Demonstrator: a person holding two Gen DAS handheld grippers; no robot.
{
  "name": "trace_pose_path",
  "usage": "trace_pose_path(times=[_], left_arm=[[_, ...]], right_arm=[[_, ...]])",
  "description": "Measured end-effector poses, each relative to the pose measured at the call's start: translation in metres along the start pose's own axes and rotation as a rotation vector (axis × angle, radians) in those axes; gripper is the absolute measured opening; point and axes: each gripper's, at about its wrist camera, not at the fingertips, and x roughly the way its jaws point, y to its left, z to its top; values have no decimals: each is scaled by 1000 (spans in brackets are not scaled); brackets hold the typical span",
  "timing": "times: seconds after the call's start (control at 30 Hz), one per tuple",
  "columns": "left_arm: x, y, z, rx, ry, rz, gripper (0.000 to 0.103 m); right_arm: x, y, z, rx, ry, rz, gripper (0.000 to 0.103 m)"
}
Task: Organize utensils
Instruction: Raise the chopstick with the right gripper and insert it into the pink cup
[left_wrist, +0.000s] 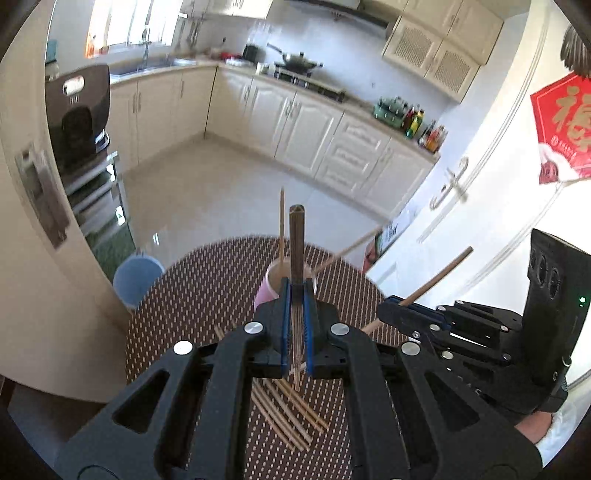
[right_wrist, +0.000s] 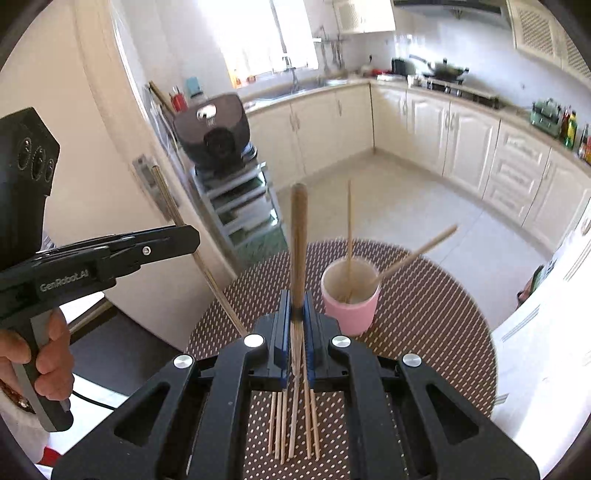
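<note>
Two chopsticks already stand in the pink cup (right_wrist: 350, 295) on the counter (right_wrist: 436, 306). Left tongs (left_wrist: 295, 291) and right tongs (right_wrist: 297, 306) each pinch one chopstick, raised above it. About seven loose chopsticks (right_wrist: 293, 424) still lie there, so most remains.

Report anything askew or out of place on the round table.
Several chopsticks lie loose on the table mat instead of in the pink cup. The cup holds two: one upright, one leaning far over its rim. Nothing spilled or broken.
</note>
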Motion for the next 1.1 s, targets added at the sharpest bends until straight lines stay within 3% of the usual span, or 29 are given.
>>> trace_pose_path(times=[0.3, 0.57, 1.1], left_arm=[[13, -4, 49, -32, -107, 41, 6], [51, 3, 72, -57, -115, 67, 6], [123, 10, 41, -11, 41, 119, 7]], right_arm=[[-5, -23, 37, -6, -86, -44, 5], [21, -43, 51, -1, -79, -69, 5], [74, -67, 28, 60, 72, -45, 5]])
